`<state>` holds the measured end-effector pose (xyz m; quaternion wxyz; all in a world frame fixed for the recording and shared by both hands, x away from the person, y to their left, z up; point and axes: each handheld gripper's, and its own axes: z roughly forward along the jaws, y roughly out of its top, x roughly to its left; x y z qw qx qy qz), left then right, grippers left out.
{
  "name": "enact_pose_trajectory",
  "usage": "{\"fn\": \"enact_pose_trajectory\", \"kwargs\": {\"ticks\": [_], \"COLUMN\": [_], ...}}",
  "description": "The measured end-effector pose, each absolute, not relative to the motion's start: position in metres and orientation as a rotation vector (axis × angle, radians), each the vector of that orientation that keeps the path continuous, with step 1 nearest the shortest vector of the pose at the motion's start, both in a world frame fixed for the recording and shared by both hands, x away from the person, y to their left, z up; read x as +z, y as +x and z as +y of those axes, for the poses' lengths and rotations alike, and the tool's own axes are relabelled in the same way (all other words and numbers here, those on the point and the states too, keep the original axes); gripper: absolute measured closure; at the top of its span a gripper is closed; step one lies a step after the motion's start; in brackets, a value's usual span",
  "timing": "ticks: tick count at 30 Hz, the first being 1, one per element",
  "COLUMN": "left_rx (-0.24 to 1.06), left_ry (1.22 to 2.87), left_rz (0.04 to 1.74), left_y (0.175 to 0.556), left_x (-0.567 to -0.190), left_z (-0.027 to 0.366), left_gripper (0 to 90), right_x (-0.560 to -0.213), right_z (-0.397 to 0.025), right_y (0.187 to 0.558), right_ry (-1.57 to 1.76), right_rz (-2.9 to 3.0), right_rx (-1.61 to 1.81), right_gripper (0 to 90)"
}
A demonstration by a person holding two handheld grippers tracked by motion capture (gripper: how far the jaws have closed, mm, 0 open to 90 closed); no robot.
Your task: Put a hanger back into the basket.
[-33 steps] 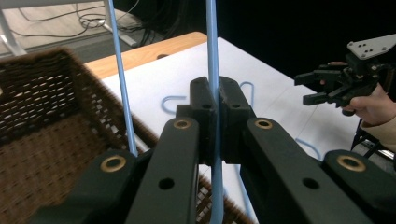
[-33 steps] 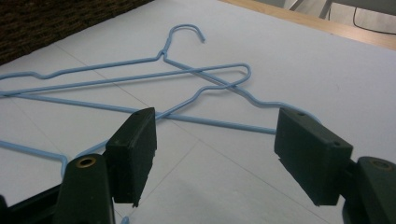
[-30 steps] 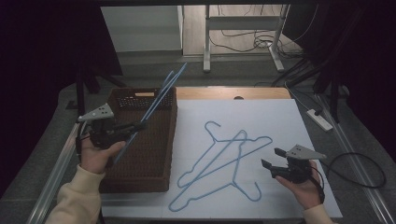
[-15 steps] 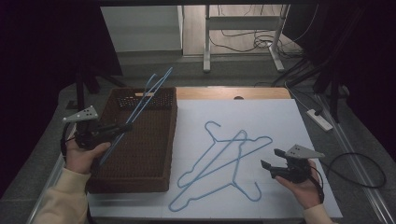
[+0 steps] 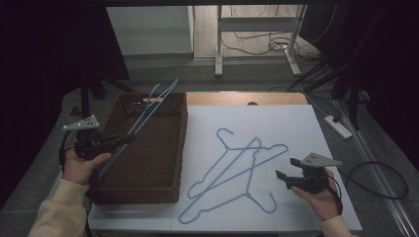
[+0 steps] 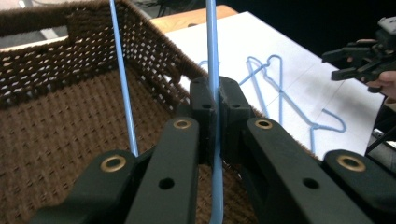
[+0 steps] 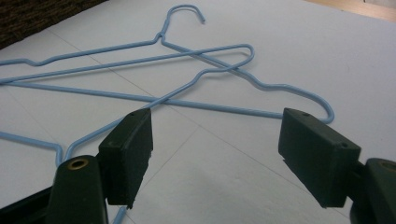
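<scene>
Left gripper [image 6: 214, 100] clamped on thin blue hanger [image 5: 148, 106] over basket [image 5: 180, 148]: light, springy, slippery wire. Right gripper [image 7: 215, 154] wide open, empty, near crossed hangers [image 5: 237, 170]; grab straight bar.

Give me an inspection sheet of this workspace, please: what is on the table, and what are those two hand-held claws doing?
Surface: white paper sheet over a wooden table.
Job's things: dark brown woven basket; two light blue wire hangers lying crossed on the sheet; a third blue wire hanger held above the basket.
Clutter: nothing seen.
Grippers: left gripper clamped on the held hanger; right gripper open, hovering low beside the crossed hangers.
Cables: black cable looping on the floor; white power strip.
Surroundings: dark room, metal stand behind.
</scene>
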<state>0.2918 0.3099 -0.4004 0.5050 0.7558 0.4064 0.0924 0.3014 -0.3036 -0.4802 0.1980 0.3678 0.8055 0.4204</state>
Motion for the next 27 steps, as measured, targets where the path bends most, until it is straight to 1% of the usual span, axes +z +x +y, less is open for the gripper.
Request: {"fn": "enact_pose_trajectory", "kwargs": {"ticks": [11,15,22,27], "left_rx": [0.198,0.184,0.144,0.116], "left_ry": [1.86,1.868,1.929,1.96], "left_rz": [1.037,1.009,0.953,1.018], "left_y": [0.297,0.297,0.298,0.305], "left_x": [-0.414,-0.416,-0.42,-0.428], "left_z": [0.318,0.316,0.309,0.307], "left_gripper": [86.5,86.5,86.5,86.5], "right_x": [-0.481,-0.481,-0.481,-0.481], "right_z": [-0.303,-0.303,-0.303,-0.302], "right_y": [0.302,0.302,0.302,0.302], "right_ry": [1.033,1.034,1.035,1.033], "right_rz": [2.255,2.255,2.257,2.261], "right_rx": [1.17,1.167,1.165,1.162], "right_gripper": [27.3,27.2,27.2,27.3]}}
